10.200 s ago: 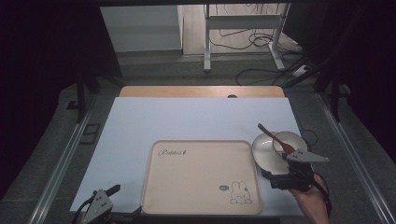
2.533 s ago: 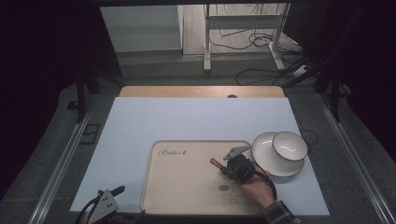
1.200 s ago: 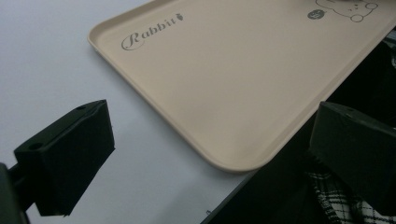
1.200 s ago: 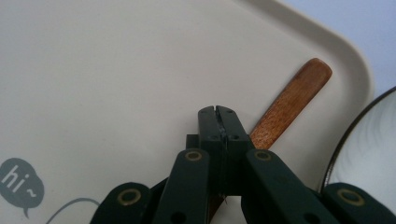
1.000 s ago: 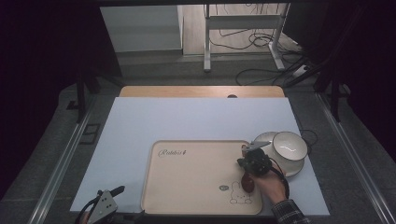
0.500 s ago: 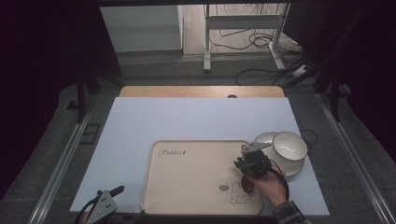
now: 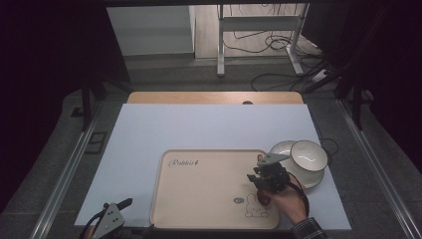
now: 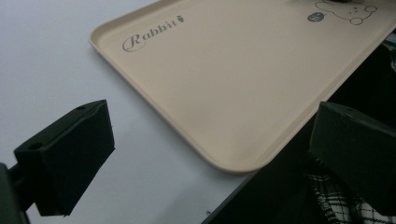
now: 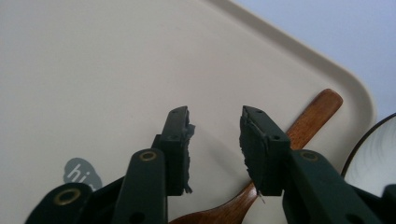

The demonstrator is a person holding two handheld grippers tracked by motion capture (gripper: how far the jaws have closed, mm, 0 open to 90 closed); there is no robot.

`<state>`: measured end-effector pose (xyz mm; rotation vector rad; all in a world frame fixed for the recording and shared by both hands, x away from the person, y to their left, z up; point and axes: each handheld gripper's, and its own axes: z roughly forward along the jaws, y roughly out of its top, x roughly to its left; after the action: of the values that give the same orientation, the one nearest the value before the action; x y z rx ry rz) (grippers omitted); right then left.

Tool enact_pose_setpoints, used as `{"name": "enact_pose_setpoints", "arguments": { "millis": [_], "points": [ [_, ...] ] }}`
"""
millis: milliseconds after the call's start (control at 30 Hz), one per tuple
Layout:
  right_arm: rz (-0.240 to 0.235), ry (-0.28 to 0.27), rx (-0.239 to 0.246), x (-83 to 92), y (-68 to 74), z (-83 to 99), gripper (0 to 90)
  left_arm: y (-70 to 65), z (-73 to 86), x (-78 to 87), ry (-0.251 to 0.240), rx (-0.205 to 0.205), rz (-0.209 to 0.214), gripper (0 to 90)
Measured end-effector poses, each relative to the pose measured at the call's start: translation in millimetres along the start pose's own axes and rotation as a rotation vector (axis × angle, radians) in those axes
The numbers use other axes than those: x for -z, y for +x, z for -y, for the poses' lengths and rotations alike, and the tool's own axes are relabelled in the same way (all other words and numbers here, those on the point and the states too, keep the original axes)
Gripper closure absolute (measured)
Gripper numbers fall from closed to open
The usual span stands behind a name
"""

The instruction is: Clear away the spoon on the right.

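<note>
On tray (image 9: 93, 70): wooden spoon (image 9: 308, 121); bowl (image 7: 308, 155) beside, on plate (image 7: 281, 149).

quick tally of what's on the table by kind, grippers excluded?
Tray: 1, beige, rabbit print
Wooden spoon: 1, lying on the tray
Bowl: 1, white
Plate: 1, white, under the bowl
Total: 4

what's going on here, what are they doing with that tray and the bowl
A person works at a table with a gripper in each hand. The right gripper is over the beige tray, jaws open, with a wooden spoon lying on the tray just beneath and beside them, not held. A white bowl sits on a plate right of the tray. The left gripper waits open at the near edge, holding nothing.
</note>
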<state>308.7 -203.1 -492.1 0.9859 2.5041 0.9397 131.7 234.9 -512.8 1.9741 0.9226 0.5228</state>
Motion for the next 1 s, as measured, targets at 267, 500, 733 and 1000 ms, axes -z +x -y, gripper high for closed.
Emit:
{"name": "enact_pose_setpoints", "arguments": {
  "millis": [267,500,733,1000],
  "points": [
    [0.0,-0.015,0.009,5.8,3.8,1.0,55.9,-0.2,-0.1,-0.3,0.001,-0.001,0.003,0.0],
    [-0.007,-0.026,0.01,11.1,7.6,3.1,52.6,-0.1,0.0,-0.3,0.001,-0.001,0.005,0.0],
    [-0.007,-0.034,0.001,17.0,9.0,7.2,48.8,-0.4,-0.2,-0.7,0.004,-0.007,0.007,0.0],
    [-0.006,-0.038,-0.005,22.0,9.1,12.7,41.8,-0.6,-0.2,-0.7,0.004,-0.008,0.008,0.0]
  ]
}}
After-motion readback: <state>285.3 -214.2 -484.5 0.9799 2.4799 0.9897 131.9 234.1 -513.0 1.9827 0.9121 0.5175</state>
